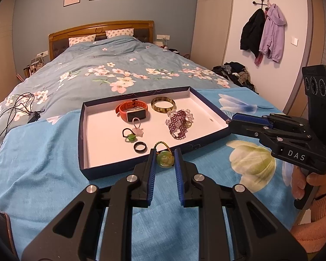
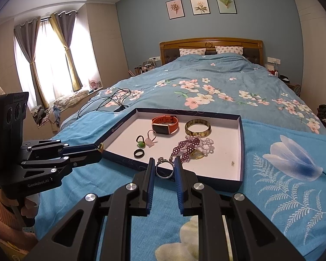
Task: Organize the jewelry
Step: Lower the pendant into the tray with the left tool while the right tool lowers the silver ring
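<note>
A shallow dark-blue tray [image 1: 84,117] with a white floor lies on the bed. In it are an orange smartwatch [image 1: 133,111], an amber bangle [image 1: 163,104], purple and clear bead bracelets [image 1: 180,122], a black ring [image 1: 140,147], a green charm [image 1: 130,137] and a pink charm [image 1: 138,128]. My left gripper [image 1: 165,161] is shut on a green jade pendant [image 1: 165,160] with a beaded cord, at the tray's near edge. My right gripper [image 2: 164,169] is shut on a silver ring [image 2: 164,169] over the tray's near rim [image 2: 206,177]; it also shows in the left wrist view [image 1: 232,121].
The tray rests on a light-blue floral blanket [image 1: 43,163] over a wide bed. A black cable and charger [image 1: 30,113] lie left of the tray. A phone [image 1: 1,228] sits at the near left edge. Coats hang on the right wall [image 1: 263,32].
</note>
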Demonstrator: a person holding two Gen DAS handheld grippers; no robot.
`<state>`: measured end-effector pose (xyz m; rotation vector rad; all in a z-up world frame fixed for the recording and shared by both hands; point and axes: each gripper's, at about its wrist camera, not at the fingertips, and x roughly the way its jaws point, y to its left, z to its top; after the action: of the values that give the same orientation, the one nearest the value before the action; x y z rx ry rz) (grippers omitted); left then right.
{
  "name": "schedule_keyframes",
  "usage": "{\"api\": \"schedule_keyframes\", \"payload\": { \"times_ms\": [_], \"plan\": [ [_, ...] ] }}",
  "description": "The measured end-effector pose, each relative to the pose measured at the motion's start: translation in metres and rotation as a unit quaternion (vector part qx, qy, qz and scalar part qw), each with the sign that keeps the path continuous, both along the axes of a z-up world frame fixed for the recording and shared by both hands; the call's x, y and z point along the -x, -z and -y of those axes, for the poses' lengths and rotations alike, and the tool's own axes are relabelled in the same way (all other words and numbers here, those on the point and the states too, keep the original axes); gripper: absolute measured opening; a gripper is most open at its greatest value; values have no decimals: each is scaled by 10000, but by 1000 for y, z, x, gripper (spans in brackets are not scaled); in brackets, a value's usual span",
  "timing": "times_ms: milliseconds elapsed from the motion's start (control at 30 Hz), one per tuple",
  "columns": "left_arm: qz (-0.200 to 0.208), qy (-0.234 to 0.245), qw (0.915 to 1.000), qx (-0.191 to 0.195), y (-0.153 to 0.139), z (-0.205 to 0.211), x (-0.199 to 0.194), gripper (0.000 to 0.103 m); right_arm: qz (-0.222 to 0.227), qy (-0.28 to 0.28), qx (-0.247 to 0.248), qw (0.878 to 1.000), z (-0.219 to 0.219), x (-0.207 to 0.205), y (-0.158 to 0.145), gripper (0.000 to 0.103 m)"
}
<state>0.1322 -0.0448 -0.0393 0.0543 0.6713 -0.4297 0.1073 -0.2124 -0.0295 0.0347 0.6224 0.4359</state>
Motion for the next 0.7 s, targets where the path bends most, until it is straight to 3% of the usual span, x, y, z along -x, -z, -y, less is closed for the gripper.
{"api": "schedule_keyframes", "payload": {
  "times_ms": [700],
  "plan": [
    [30,-98,9999,16,-2,-3,-13,17,38,9,-17,10000,0,-11,-4,16]
  ]
}}
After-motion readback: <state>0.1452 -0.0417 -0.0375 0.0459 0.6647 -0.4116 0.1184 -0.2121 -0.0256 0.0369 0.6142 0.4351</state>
